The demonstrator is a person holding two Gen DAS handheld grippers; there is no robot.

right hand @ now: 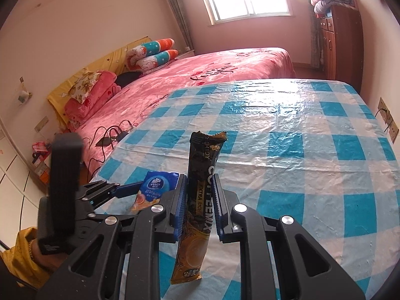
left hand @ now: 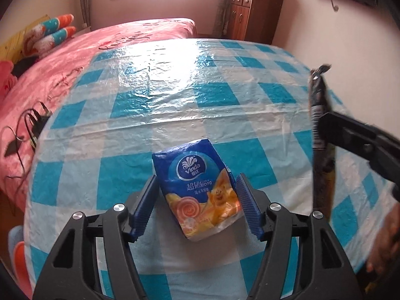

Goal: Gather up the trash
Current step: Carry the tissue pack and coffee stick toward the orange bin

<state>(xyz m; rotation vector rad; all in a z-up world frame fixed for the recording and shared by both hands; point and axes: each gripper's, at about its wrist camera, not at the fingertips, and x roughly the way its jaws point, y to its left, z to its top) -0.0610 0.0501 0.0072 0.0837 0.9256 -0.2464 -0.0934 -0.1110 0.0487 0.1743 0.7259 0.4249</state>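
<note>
Tissue pack (left hand: 197,187): "Vinda"; coffee sachet (right hand: 200,200): "EXTRA RICH".

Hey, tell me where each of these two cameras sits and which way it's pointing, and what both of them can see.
Left wrist view: on the left gripper, looking forward across the blue-and-white checked plastic tablecloth; its open blue-padded fingers flank the blue Vinda tissue pack.
Right wrist view: on the right gripper, facing the same way, shut on the upright black-and-gold coffee mix sachet; the person's yellow sleeve shows lower left.
Shared: tablecloth, tissue pack, sachet, pink bed, window, and each other's gripper.
</note>
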